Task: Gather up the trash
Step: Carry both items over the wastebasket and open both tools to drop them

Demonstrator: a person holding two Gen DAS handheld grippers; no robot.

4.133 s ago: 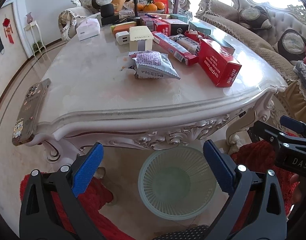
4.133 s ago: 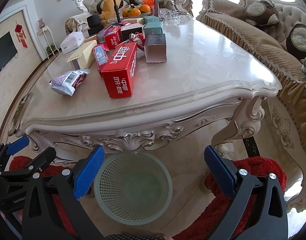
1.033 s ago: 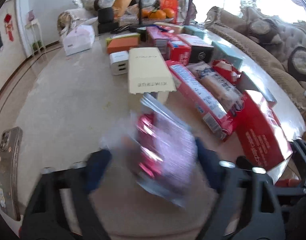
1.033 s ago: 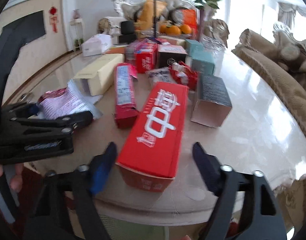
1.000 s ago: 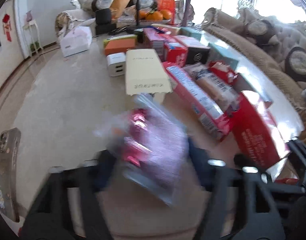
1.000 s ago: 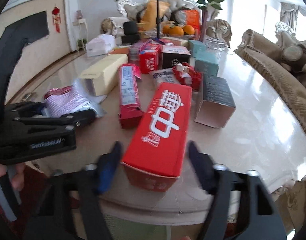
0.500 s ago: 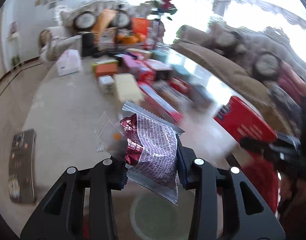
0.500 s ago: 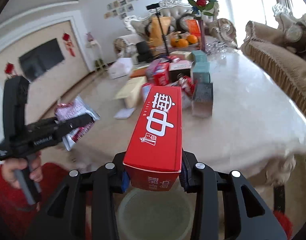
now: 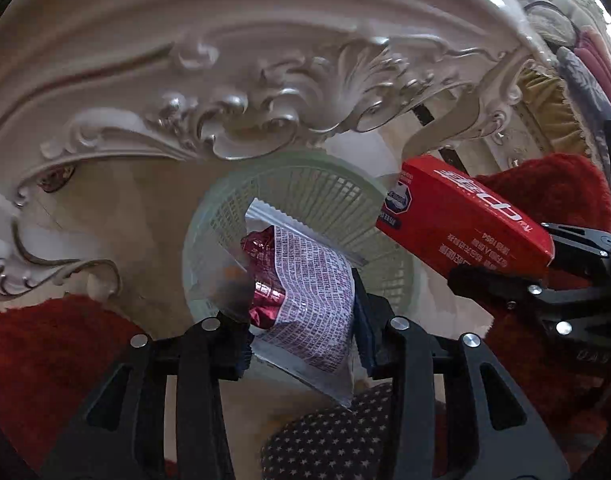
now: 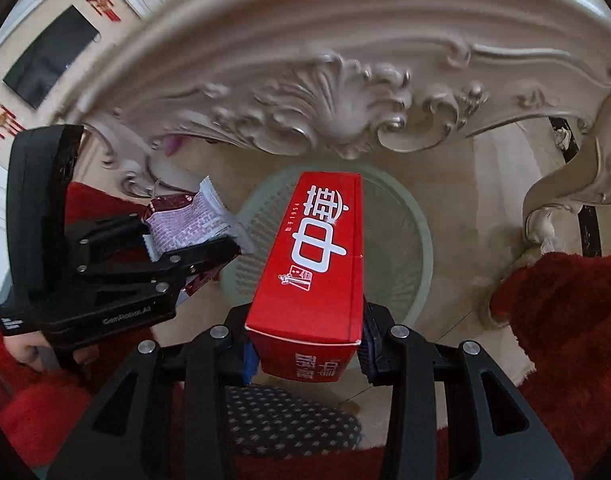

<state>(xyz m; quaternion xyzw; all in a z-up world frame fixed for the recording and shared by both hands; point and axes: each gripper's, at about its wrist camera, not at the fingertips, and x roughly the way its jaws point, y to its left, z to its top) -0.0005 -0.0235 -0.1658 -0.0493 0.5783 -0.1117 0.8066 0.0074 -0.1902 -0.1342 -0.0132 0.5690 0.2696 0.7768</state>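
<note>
A pale green mesh wastebasket (image 9: 305, 188) stands on the floor under the table's edge. My left gripper (image 9: 301, 332) points down over it with a crinkled purple and silver snack wrapper (image 9: 309, 280) between its pads. Its jaws are opening, and the wrapper still touches both pads. Just to the right, my right gripper (image 10: 305, 344) is shut on a long red carton (image 10: 321, 248), whose far end hangs above the wastebasket (image 10: 397, 248). In the right wrist view the left gripper (image 10: 189, 236) and wrapper (image 10: 185, 216) sit at the basket's left rim.
The carved cream table apron (image 9: 245, 120) arches close above the basket, with a curved table leg (image 10: 565, 184) at the right. A red rug (image 10: 565, 312) lies on both sides. Dark star-patterned fabric (image 9: 325, 432) lies below the grippers. A hand (image 10: 21, 348) holds the left gripper.
Both grippers have dropped from above the tabletop to below its edge and tipped downward over the wastebasket, carrying the wrapper and the red carton along.
</note>
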